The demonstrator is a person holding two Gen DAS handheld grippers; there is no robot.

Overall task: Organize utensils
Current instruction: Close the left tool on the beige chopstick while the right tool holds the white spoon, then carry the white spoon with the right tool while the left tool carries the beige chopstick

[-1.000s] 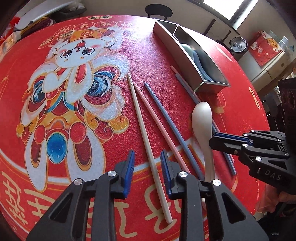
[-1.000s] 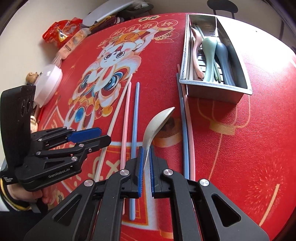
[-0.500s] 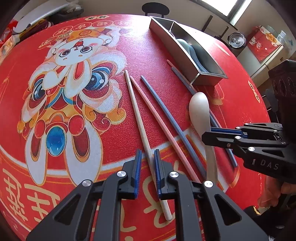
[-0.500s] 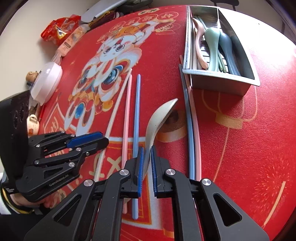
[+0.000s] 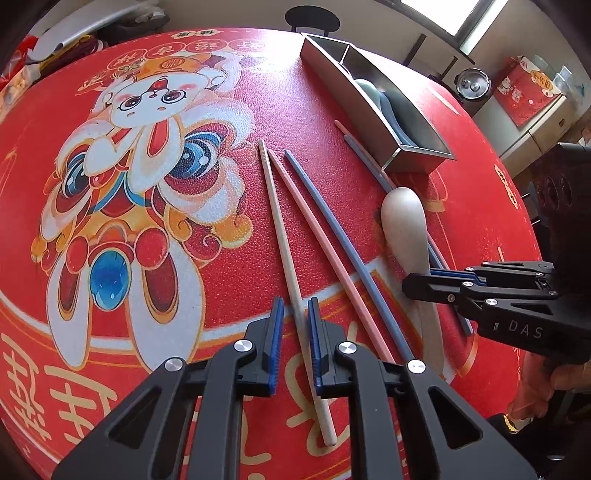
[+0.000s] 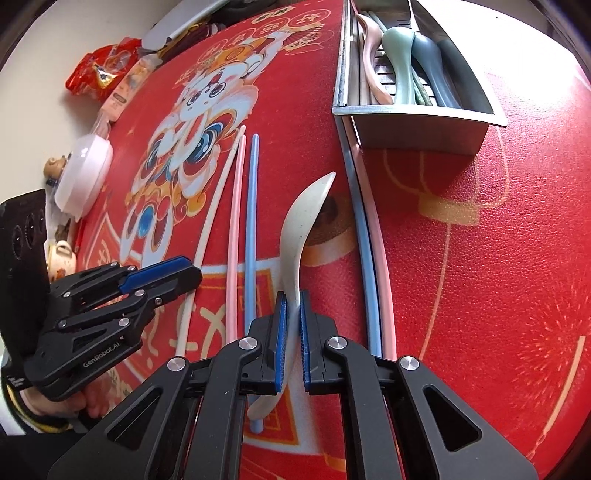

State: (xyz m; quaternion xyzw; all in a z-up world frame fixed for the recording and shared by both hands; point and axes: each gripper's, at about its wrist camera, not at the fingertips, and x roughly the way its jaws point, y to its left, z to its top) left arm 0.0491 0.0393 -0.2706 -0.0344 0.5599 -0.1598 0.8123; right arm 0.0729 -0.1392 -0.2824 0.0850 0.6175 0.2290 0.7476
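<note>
Left gripper [image 5: 295, 314] jaws pinch the cream chopstick [image 5: 280, 236] at lower centre, right gripper [image 6: 290, 306] jaws clamp the white spoon [image 6: 299, 225] mid-frame.

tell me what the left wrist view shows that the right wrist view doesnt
Only the left wrist view: the window and a red gift box beyond the table.

Only the right wrist view: the spoons lying inside the metal tray, plus a red snack bag and a white lidded dish.

Both: the left gripper around the cream chopstick, the right gripper shut on the cream spoon, and the pink chopstick and blue chopstick beside them.
</note>
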